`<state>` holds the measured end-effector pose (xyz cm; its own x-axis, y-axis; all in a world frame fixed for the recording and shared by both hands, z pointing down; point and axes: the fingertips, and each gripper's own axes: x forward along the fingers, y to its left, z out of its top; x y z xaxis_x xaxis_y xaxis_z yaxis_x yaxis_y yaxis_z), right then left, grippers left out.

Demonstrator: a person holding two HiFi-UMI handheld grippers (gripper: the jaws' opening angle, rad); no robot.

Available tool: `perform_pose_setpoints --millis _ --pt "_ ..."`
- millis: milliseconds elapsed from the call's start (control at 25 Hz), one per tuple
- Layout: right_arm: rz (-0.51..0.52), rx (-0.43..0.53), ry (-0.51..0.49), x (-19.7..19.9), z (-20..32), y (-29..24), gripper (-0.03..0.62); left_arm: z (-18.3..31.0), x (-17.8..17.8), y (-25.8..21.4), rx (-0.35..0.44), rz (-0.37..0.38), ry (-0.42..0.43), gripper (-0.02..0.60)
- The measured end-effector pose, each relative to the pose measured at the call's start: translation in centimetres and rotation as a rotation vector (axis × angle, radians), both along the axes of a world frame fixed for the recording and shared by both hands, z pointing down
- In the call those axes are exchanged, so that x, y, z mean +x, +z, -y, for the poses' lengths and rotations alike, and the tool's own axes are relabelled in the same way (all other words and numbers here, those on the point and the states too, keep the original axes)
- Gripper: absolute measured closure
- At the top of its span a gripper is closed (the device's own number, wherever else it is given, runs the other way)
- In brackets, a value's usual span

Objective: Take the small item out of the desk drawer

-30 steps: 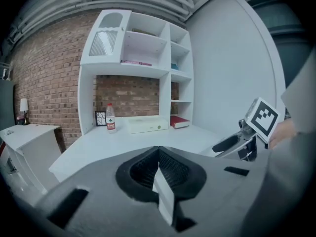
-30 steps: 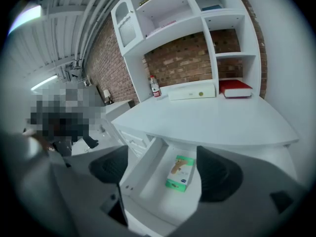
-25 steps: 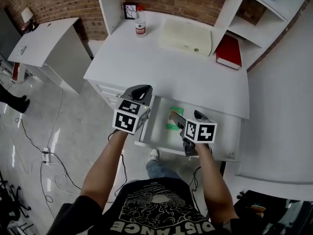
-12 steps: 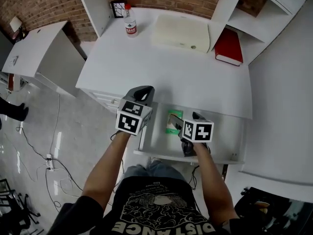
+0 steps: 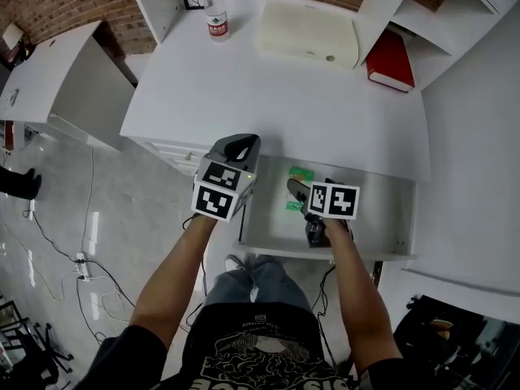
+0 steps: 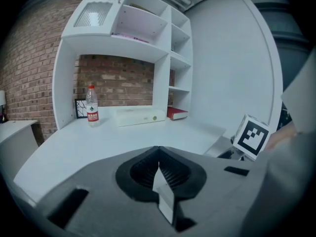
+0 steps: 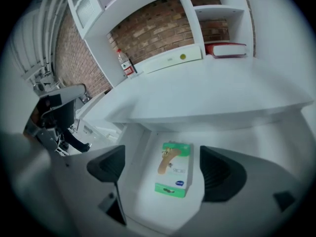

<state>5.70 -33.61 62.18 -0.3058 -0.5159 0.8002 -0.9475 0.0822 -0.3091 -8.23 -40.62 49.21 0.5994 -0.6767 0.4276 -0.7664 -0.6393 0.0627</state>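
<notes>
The desk drawer stands pulled out under the white desktop. A small green box with a plaster pictured on it lies flat in the drawer's left half. My right gripper hangs just above it, open. In the right gripper view the green box lies between the two spread jaws of that gripper, untouched. My left gripper hovers at the drawer's left end near the desk edge. Seen in the left gripper view, this gripper is shut with nothing in it.
At the back of the desk stand a water bottle, a flat cream case and a red book. Shelf uprights rise on both sides. A second white table is at the left, with cables on the floor.
My right gripper has edged forward over the drawer, closer above the green box. The left gripper stays by the drawer's left end. The head camera has shifted a little.
</notes>
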Motion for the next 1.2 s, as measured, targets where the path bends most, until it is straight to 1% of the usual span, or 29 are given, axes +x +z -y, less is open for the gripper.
perform_pose_setpoints --millis 80,400,600,800,1040,1160,1200 --pt "-0.003 -0.021 0.02 0.1 0.0 1.2 0.125 -0.1 -0.2 0.6 0.0 -0.011 0.002 0.577" --pt "-0.062 -0.083 0.063 0.4 -0.7 5.9 0.123 -1.2 -1.0 3.1 0.025 0.0 0.044 0.577" --pt "-0.093 -0.092 0.072 0.1 -0.3 8.0 0.123 -1.8 -1.7 4.3 0.035 0.007 0.066 0.577" --pt "-0.115 -0.098 0.104 -0.2 -0.2 9.6 0.103 -2.9 -2.5 5.8 0.022 0.016 0.071 0.577" --pt "-0.219 -0.104 0.105 -0.2 -0.1 10.6 0.103 -3.6 -4.2 7.0 0.005 0.029 0.057 0.577" --pt "-0.273 -0.103 0.107 0.1 -0.2 10.8 0.131 -3.8 -4.7 7.3 -0.001 0.03 0.048 0.577" --pt "-0.281 -0.105 0.107 0.1 -0.2 10.8 0.131 -3.9 -4.8 7.4 -0.001 0.033 0.048 0.577"
